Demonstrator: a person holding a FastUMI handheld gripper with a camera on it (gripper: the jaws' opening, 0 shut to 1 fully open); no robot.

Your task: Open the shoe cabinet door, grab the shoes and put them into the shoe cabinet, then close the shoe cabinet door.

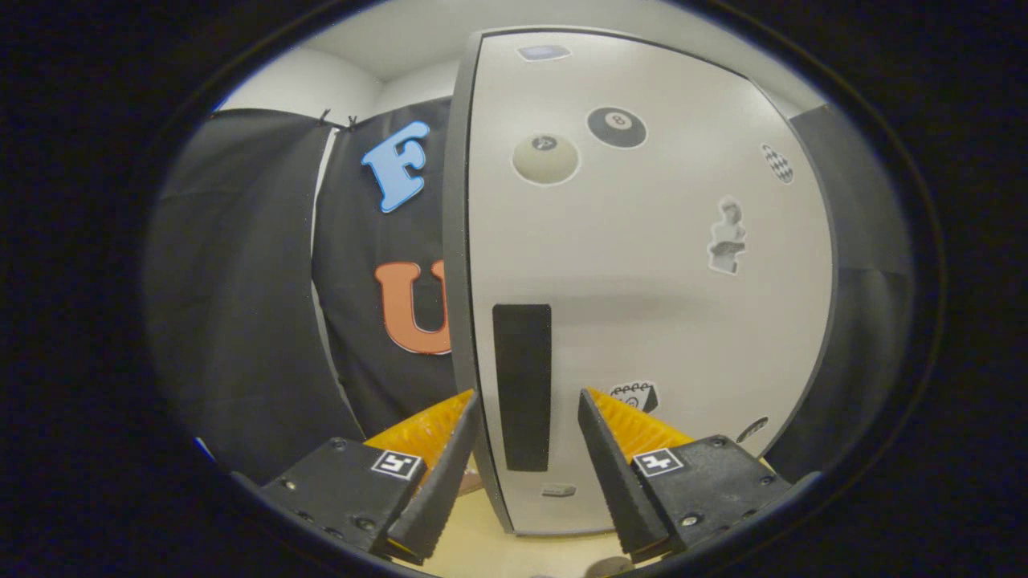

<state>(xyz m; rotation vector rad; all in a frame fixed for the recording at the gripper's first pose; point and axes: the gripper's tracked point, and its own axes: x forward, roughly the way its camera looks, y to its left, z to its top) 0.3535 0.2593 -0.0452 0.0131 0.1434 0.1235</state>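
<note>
Gripper view: parted gripper (526,401) straddles flat rectangular handle (523,385).

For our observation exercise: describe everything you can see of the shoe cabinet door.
The shoe cabinet door is a pale, smooth, matte panel with a dark grey edge. A black vertical strip, apparently its handle, sits near the left edge. Stickers dot its face, including a cue-ball sticker and an eight-ball sticker. It stands upright above a light floor. The open hand-held gripper straddles the strip; contact cannot be told.
</note>
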